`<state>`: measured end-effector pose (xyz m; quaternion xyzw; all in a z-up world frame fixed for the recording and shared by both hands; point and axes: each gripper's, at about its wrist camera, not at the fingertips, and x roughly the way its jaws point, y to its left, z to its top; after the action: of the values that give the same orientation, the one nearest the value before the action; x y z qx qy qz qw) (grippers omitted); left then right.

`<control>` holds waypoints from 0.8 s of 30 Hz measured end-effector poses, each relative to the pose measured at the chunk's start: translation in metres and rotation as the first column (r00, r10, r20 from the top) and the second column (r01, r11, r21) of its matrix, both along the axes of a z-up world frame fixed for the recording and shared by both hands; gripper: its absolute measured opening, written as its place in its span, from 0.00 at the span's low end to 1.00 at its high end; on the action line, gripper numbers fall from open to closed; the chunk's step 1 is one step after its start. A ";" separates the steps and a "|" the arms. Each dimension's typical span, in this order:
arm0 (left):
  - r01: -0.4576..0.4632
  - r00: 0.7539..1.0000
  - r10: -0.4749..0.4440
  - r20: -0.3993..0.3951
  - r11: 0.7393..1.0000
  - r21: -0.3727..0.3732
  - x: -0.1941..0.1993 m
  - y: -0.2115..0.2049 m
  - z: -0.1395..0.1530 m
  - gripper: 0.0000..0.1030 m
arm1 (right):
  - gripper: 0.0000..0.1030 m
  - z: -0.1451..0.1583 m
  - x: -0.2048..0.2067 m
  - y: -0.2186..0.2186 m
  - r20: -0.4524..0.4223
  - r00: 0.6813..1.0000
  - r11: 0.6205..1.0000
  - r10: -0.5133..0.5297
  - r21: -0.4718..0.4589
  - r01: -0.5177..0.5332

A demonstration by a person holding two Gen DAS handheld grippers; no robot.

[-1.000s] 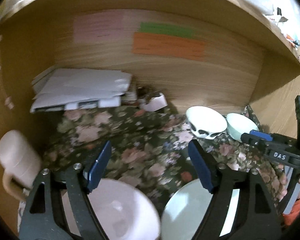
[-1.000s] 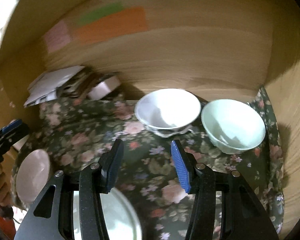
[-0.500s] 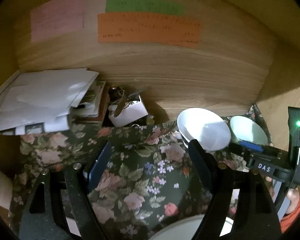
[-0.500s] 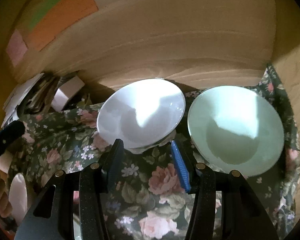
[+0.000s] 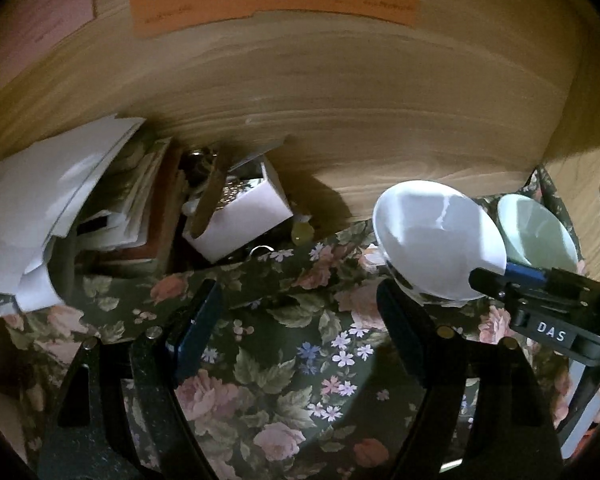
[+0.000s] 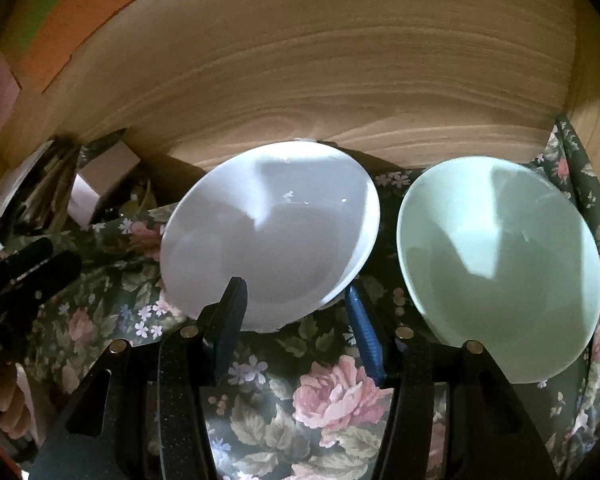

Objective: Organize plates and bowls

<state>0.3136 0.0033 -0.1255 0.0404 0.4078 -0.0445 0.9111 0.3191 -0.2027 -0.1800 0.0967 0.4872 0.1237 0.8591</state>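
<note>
Risk: right gripper [image 6: 296, 320] unclenched, jaws just widened, straddling near rim of round glossy white bowl [image 6: 272, 236], not pinching; bowl sits on floral cloth [image 6: 332, 400] beside pale-green bowl [image 6: 500, 264]; thin-rim pinch may slip/tip, knock neighbour; left gripper [image 5: 300, 328] wide, empty.

Black hand-held grippers with blue pads

The left gripper [image 5: 296, 320] and right gripper [image 6: 296, 320] had speckled black fingers, blue pads and silver screws; a white "DAS" label [image 5: 551, 331] marked one, with perhaps an orange sleeve behind.

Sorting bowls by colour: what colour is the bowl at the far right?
Pale mint green bowl, clearest in the right wrist view.
</note>
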 end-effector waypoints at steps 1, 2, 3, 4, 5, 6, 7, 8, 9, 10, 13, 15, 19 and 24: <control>0.007 1.000 -0.007 -0.001 1.000 -0.004 0.001 -0.001 -0.001 0.77 | 0.47 -0.001 0.002 -0.001 -0.008 1.000 1.000 -0.001 0.005 0.001; 0.014 1.000 -0.014 0.000 1.000 -0.009 0.001 -0.002 -0.002 0.77 | 0.45 -0.003 0.004 -0.002 -0.020 1.000 1.000 -0.003 0.015 0.004; 0.018 1.000 -0.018 0.001 1.000 -0.012 0.001 -0.003 -0.002 0.77 | 0.44 -0.004 0.006 -0.003 -0.030 1.000 1.000 -0.003 0.024 0.003; 0.024 1.000 -0.024 0.001 1.000 -0.013 0.001 -0.004 -0.003 0.77 | 0.42 -0.005 0.008 -0.003 -0.037 0.999 1.000 0.004 0.025 -0.003; 0.035 0.999 -0.035 0.001 0.999 -0.012 0.001 -0.007 -0.003 0.77 | 0.38 -0.006 0.010 -0.003 -0.042 0.999 1.000 0.009 0.019 -0.008; 0.045 0.999 -0.045 0.000 0.999 -0.008 0.001 -0.009 -0.004 0.77 | 0.34 -0.007 0.011 -0.002 -0.046 0.999 1.000 0.014 0.014 -0.013; 0.052 0.999 -0.052 -0.002 0.999 -0.002 0.001 -0.011 -0.004 0.77 | 0.32 -0.008 0.012 -0.001 -0.054 0.998 1.000 0.030 0.007 -0.029; 0.057 0.998 -0.057 -0.006 0.998 0.004 0.001 -0.012 -0.006 0.77 | 0.28 -0.009 0.012 0.000 -0.060 0.997 0.999 0.042 0.003 -0.042; 0.063 0.998 -0.063 -0.013 0.998 0.008 0.002 -0.014 -0.008 0.77 | 0.25 -0.011 0.012 0.002 -0.069 0.995 0.998 0.067 -0.004 -0.067; 0.065 0.998 -0.064 -0.018 0.998 0.009 0.004 -0.015 -0.009 0.77 | 0.23 -0.012 0.012 0.004 -0.075 0.994 0.996 0.086 -0.013 -0.087; 0.061 0.997 -0.061 -0.044 0.998 0.009 0.007 -0.015 -0.015 0.77 | 0.19 -0.013 0.008 0.009 -0.087 0.986 0.989 0.144 -0.012 -0.146; 0.058 0.996 -0.058 -0.065 0.998 0.003 0.008 -0.013 -0.017 0.77 | 0.19 -0.009 0.001 0.012 -0.089 0.979 0.982 0.184 -0.020 -0.186; 0.066 0.991 -0.067 -0.117 0.998 -0.011 0.010 -0.011 -0.026 0.72 | 0.19 -0.003 -0.013 0.015 -0.106 0.964 0.969 0.244 -0.023 -0.248; 0.075 0.983 -0.074 -0.166 0.997 0.004 0.010 -0.013 -0.038 0.66 | 0.22 0.005 -0.033 0.007 -0.088 0.965 0.968 0.248 -0.005 -0.250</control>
<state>0.3239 -0.0100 -0.1640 0.0563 0.4805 -0.0798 0.8716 0.2863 -0.1956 -0.1752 0.0330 0.5331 0.2222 0.8156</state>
